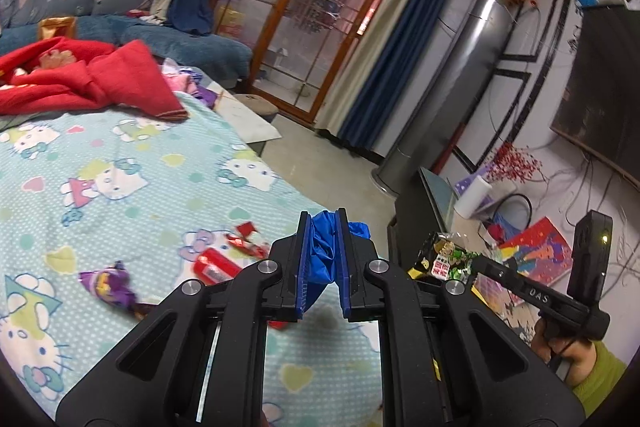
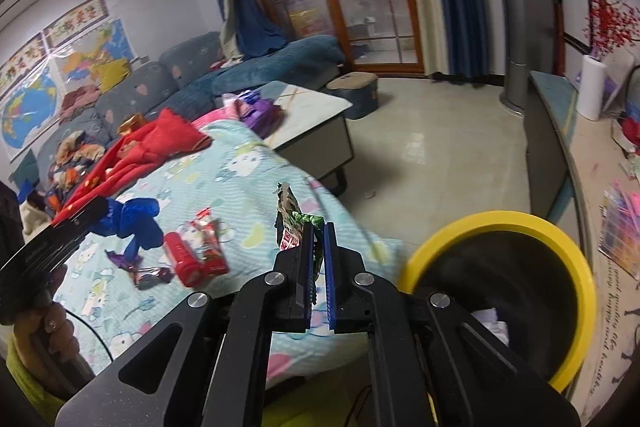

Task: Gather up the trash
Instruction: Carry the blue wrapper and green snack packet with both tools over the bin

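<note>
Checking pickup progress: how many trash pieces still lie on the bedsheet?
3, maybe more hidden: a red cylindrical packet, a red-and-white crinkled wrapper beside it, and a purple foil wrapper nearer the camera. The left tongs block some sheet.

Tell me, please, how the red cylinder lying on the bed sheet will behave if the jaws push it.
The red cylinder lies on its side, so it would probably roll. The soft sheet may slow it. It looks rigid, not floppy.

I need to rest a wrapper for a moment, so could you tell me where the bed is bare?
Bare sheet lies between the red blanket and the red tube. It is crowded around the tube, the red wrappers and purple wrapper.
</note>
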Demonstrator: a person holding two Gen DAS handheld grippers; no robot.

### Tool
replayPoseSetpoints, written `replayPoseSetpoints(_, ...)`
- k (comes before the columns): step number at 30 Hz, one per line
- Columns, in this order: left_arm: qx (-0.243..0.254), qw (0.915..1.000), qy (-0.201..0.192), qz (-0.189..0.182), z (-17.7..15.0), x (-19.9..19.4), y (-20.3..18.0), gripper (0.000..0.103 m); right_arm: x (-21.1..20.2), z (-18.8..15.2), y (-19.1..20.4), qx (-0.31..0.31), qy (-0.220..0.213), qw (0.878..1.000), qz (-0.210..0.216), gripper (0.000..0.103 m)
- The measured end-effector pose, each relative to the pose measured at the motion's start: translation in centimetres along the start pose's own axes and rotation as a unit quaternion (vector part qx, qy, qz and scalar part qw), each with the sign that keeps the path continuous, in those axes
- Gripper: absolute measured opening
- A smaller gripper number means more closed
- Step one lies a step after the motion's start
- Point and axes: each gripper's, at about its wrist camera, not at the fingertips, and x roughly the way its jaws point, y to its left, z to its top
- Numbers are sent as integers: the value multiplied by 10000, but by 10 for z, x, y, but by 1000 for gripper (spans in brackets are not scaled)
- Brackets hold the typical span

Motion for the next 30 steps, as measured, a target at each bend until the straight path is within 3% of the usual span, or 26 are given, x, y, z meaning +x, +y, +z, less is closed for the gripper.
replayPoseSetpoints(30,1191,9885,527,-764,-42,42,-104,7,-40,-21,-96,875,-269,9931,-740,5)
